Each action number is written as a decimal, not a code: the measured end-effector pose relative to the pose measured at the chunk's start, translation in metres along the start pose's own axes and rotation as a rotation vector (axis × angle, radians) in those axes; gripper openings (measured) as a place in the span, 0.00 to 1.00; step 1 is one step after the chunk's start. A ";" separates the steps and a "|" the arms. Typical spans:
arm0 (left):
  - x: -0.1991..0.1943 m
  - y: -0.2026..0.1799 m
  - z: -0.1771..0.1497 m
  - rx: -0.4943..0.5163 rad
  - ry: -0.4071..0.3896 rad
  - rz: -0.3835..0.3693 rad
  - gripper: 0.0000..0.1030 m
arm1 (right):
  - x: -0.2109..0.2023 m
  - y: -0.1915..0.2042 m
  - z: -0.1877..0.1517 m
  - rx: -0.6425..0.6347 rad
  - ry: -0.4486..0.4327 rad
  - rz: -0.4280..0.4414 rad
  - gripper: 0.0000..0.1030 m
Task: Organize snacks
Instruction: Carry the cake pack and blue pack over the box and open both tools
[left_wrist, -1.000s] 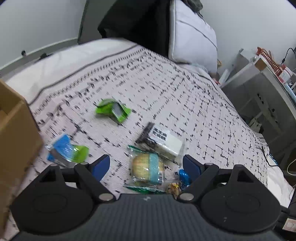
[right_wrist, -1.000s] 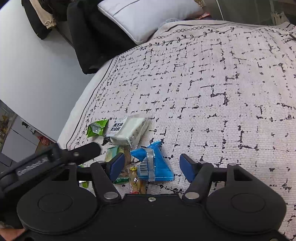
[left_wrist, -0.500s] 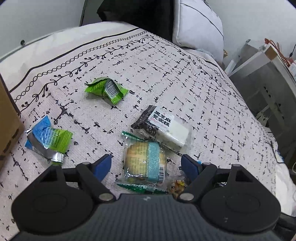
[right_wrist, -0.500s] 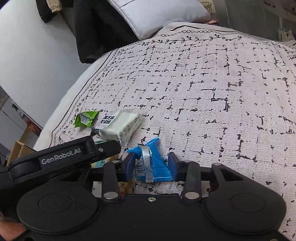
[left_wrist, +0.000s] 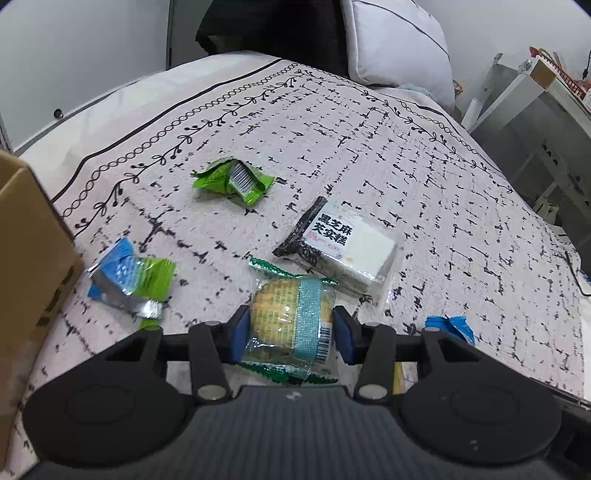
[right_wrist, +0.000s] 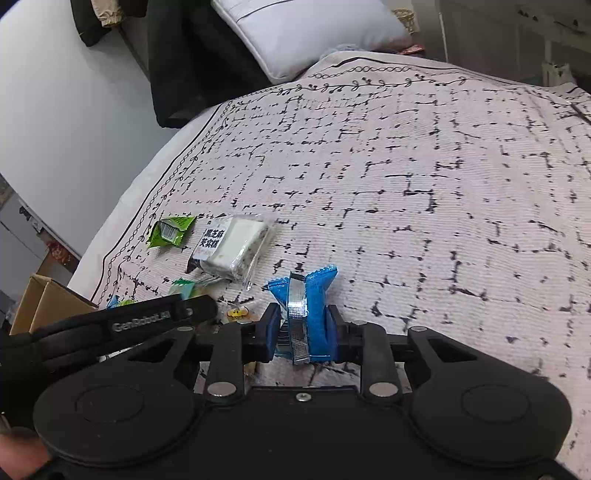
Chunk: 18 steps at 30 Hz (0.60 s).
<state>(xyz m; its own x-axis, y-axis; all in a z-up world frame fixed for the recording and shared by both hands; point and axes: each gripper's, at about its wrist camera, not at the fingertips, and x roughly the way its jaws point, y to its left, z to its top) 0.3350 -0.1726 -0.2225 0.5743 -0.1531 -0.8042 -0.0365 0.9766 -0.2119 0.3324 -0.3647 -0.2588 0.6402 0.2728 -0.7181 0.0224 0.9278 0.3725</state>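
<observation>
Bedding with a black broken-line pattern, the bedspread (left_wrist: 369, 147), was taken as the landmark, and every snack was seen lying on it. At its left edge a cardboard box (left_wrist: 33, 251) was seen, probably the place for sorting. Near the middle of the bedspread lay a sesame cake packet (left_wrist: 343, 243), a green wrapper (left_wrist: 232, 181) beyond it and a blue-green wrapper (left_wrist: 129, 280) nearer the box. The left gripper (left_wrist: 290, 328) was closed on a round biscuit packet (left_wrist: 288, 321) across its width; crumbling was judged likely under hard squeezing. The right gripper (right_wrist: 301, 326) was clamped on a blue wrapper (right_wrist: 306, 317), light, crinkly and apt to slip.
</observation>
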 end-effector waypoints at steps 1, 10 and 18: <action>-0.004 0.001 0.000 -0.005 0.000 -0.003 0.45 | -0.002 -0.001 0.000 0.004 0.000 -0.003 0.24; -0.054 0.013 0.007 -0.027 -0.032 -0.016 0.45 | -0.027 0.008 0.002 0.011 -0.035 0.006 0.22; -0.103 0.029 0.017 -0.046 -0.098 -0.036 0.45 | -0.057 0.037 0.004 -0.001 -0.062 0.051 0.22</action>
<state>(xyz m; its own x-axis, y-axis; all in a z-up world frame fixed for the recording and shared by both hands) 0.2886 -0.1254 -0.1363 0.6527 -0.1705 -0.7381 -0.0506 0.9623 -0.2671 0.2993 -0.3471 -0.2020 0.6866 0.3032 -0.6608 -0.0119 0.9135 0.4067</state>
